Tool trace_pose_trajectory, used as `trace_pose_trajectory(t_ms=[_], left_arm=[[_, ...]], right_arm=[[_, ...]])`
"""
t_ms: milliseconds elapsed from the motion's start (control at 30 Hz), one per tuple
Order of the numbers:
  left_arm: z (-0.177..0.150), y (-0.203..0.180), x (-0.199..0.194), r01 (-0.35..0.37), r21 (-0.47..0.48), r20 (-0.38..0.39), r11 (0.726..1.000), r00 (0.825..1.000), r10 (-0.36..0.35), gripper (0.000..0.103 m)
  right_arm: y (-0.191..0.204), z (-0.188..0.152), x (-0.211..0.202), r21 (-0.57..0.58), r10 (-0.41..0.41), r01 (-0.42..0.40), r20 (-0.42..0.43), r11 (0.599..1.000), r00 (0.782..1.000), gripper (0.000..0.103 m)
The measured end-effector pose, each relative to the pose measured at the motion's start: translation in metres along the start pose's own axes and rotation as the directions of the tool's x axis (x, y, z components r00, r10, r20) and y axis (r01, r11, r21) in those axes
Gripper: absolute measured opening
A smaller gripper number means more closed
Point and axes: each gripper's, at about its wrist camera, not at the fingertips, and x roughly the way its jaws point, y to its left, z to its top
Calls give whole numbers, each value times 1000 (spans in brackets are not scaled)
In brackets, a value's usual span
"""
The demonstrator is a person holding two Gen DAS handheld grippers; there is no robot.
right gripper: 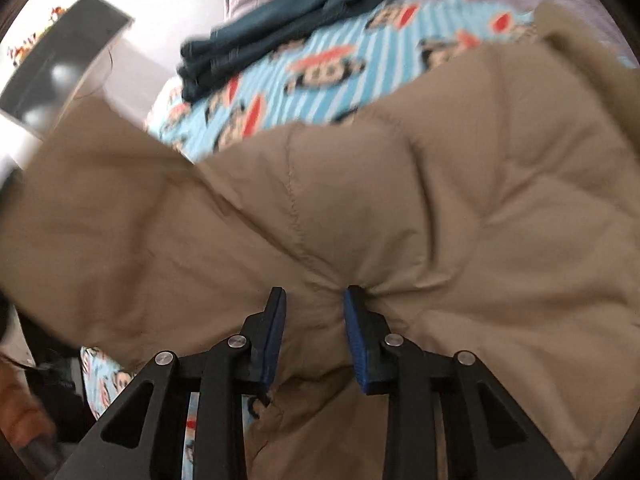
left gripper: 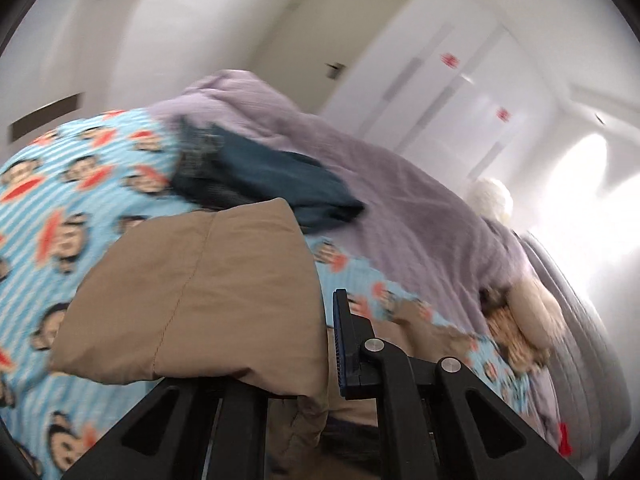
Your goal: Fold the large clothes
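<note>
A tan padded jacket (right gripper: 440, 184) lies over a blue monkey-print bedsheet (right gripper: 320, 80). My right gripper (right gripper: 314, 300) is shut on a bunched fold of the jacket between its blue pads (right gripper: 356, 340). In the left wrist view a quilted part of the jacket (left gripper: 192, 300) drapes over my left gripper (left gripper: 320, 312) and hides its left finger; only the right blue pad (left gripper: 344, 344) shows, pressed against the fabric. The jacket part is lifted above the sheet (left gripper: 80, 200).
Folded dark teal clothes (left gripper: 260, 184) (right gripper: 288, 28) lie on the sheet beyond the jacket. A lavender blanket (left gripper: 360, 168) covers the far bed, with plush toys (left gripper: 524, 316) at its right. White wardrobe doors (left gripper: 440, 92) stand behind. A black box (right gripper: 60, 68) sits off the bed's left.
</note>
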Motion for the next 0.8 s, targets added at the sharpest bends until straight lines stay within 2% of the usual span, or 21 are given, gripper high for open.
trace_pose_trajectory(t_ms=[67, 133, 200, 267, 333, 433, 500, 567, 600, 700, 767, 800], left_arm=[[-4, -29, 13, 51, 47, -36, 998, 998, -49, 13], [-13, -56, 25, 90, 93, -72, 992, 994, -83, 13], [-23, -84, 40, 121, 139, -116, 983, 988, -106, 13], [-37, -112, 60, 155, 183, -174, 971, 977, -123, 13], [-53, -135, 79, 169, 229, -229, 959, 966, -116, 13], [-88, -168, 114, 169, 302, -330, 938, 942, -64, 13], [-120, -188, 138, 149, 382, -382, 912, 924, 9, 13], [-151, -202, 157, 123, 472, -411, 873, 907, 94, 13], [-170, -208, 166, 103, 536, -413, 838, 898, 154, 13], [-200, -218, 173, 61, 640, -397, 766, 879, 262, 14], [-204, -216, 168, 72, 644, -407, 761, 875, 262, 43], [-203, -217, 162, 77, 638, -408, 766, 877, 252, 77]], right_arm=[[-1, 0, -1, 4, 15, -15, -5, 1000, 1000, 33], [-12, 2, -14, 54, 65, -65, -9, 996, 998, 33], [-27, -1, -34, 91, 66, -67, 12, 994, 998, 33], [-48, -8, -59, 123, 34, -40, 48, 992, 998, 33], [-77, -17, -88, 158, -52, 37, 86, 987, 995, 33], [-127, -34, -127, 251, -147, 115, 109, 961, 983, 33], [-152, -47, -146, 294, -204, 163, 113, 942, 972, 33], [-176, -60, -163, 335, -249, 201, 109, 921, 962, 33], [-184, -65, -168, 351, -261, 211, 104, 912, 960, 33], [-203, -77, -176, 393, -276, 222, 87, 892, 957, 33], [-217, -84, -182, 410, -276, 219, 85, 886, 957, 33], [-220, -85, -183, 416, -272, 214, 86, 884, 958, 33]])
